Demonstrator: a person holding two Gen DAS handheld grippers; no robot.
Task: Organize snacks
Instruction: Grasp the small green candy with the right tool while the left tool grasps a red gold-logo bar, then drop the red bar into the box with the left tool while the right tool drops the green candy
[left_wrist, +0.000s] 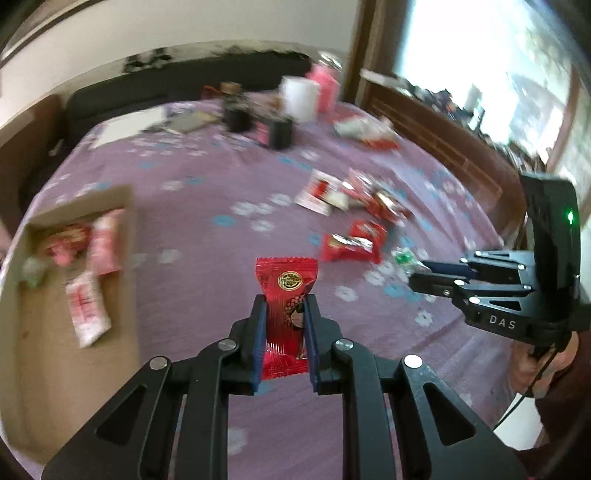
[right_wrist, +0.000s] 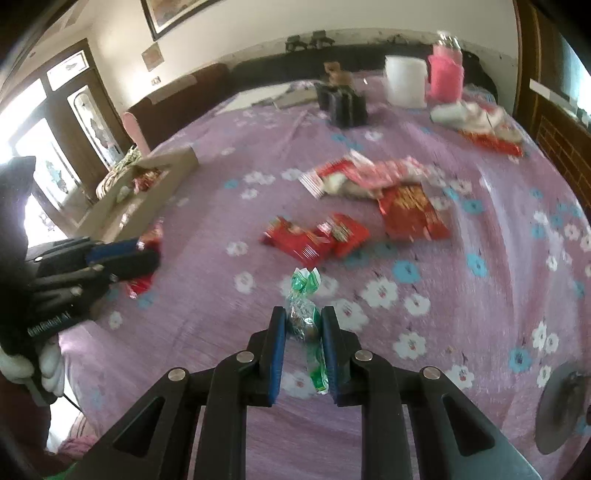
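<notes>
My left gripper (left_wrist: 284, 302) is shut on a red snack packet (left_wrist: 286, 295) with a gold seal, held above the purple flowered cloth. My right gripper (right_wrist: 303, 317) is shut on a green-wrapped candy (right_wrist: 303, 314); it also shows in the left wrist view (left_wrist: 415, 275) at the right. A cardboard box (left_wrist: 74, 206) at the left holds pink and red packets; it also shows in the right wrist view (right_wrist: 147, 184). Loose red snack packets (right_wrist: 314, 236) lie in the middle of the cloth, and they also show in the left wrist view (left_wrist: 354, 240).
At the far end stand a white tub (right_wrist: 404, 81), a pink container (right_wrist: 445, 79), black holders (right_wrist: 345, 101) and more packets (right_wrist: 480, 125). A dark sofa (left_wrist: 184, 81) runs behind. A wooden window ledge (left_wrist: 443, 136) borders the right side.
</notes>
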